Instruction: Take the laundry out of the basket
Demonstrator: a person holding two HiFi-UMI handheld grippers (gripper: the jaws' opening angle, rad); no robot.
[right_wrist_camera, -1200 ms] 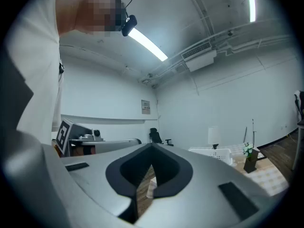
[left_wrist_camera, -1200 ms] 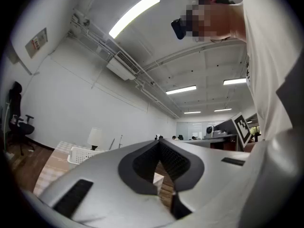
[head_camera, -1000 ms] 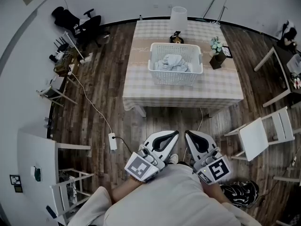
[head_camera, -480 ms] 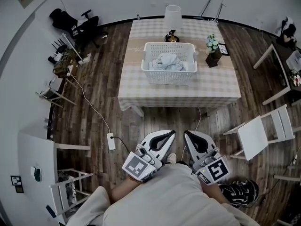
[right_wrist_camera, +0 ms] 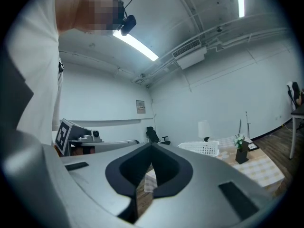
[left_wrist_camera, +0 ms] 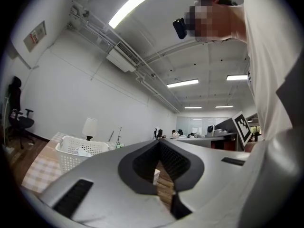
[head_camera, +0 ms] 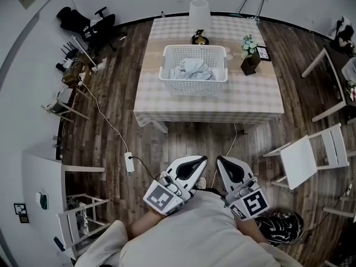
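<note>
White plastic laundry basket [head_camera: 193,85]: stands on the far half of the table, well apart from both hand-held grippers.
Pale blue-grey crumpled laundry [head_camera: 192,69]: lies inside the basket, below its rim.
Table with checked beige cloth [head_camera: 245,99]: also carries a white lamp [head_camera: 199,13] behind the basket and a small potted plant [head_camera: 248,52] to the basket's right.
Left hand-held gripper [head_camera: 201,160]: jaws closed together with nothing between them, held close to the person's body over the dark wooden floor [head_camera: 111,127].
Right hand-held gripper [head_camera: 221,161]: jaws closed together and empty, just beside the left one.
White chair [head_camera: 305,160]: stands on the floor, to the right of the grippers.
</note>
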